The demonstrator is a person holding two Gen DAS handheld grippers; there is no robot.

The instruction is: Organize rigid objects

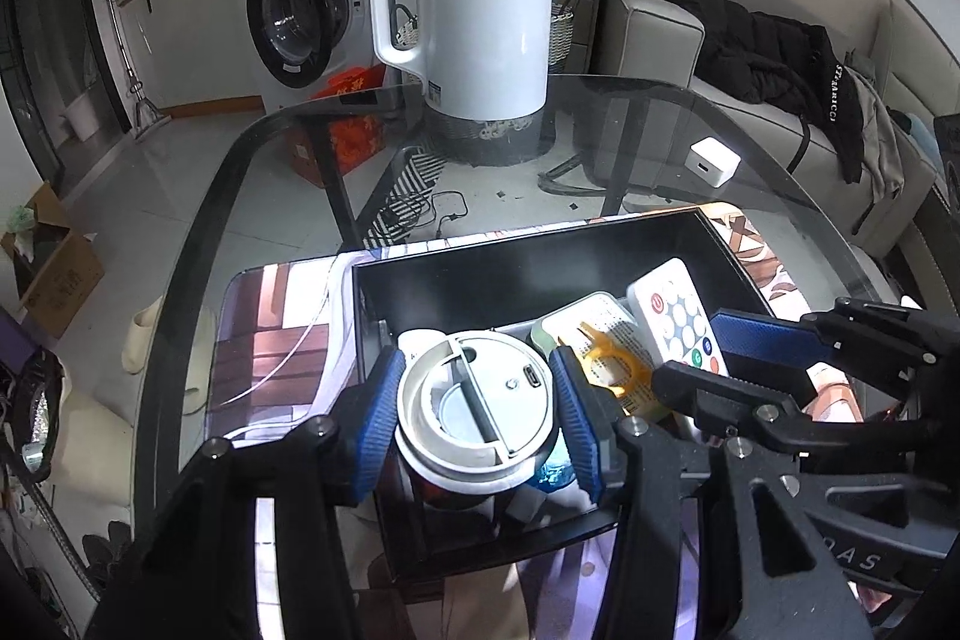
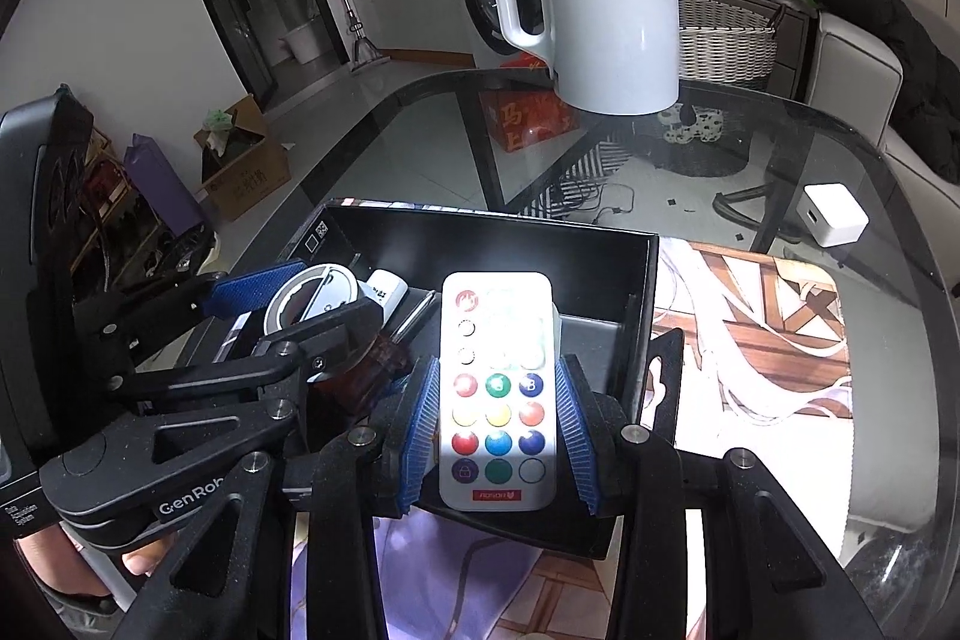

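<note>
A black open box (image 1: 540, 250) (image 2: 480, 232) sits on a printed mat on the glass table. My left gripper (image 1: 477, 409) is shut on a round bottle with a white lid (image 1: 474, 400) (image 2: 312, 301) over the box's near left part. My right gripper (image 2: 495, 430) is shut on a white remote with coloured buttons (image 2: 495, 388) (image 1: 675, 316) over the box's right side. In the box lie a yellow clip (image 1: 606, 364), a white packet (image 1: 600, 322) and a small white item (image 2: 387, 289).
A white electric kettle (image 1: 480, 10) (image 2: 606, 4) stands at the far side of the glass table (image 1: 600, 142). A white charger cube (image 1: 714, 160) (image 2: 834, 214) lies at the right. The printed mat (image 2: 750, 328) lies under the box. Washing machine, sofa and cardboard boxes surround the table.
</note>
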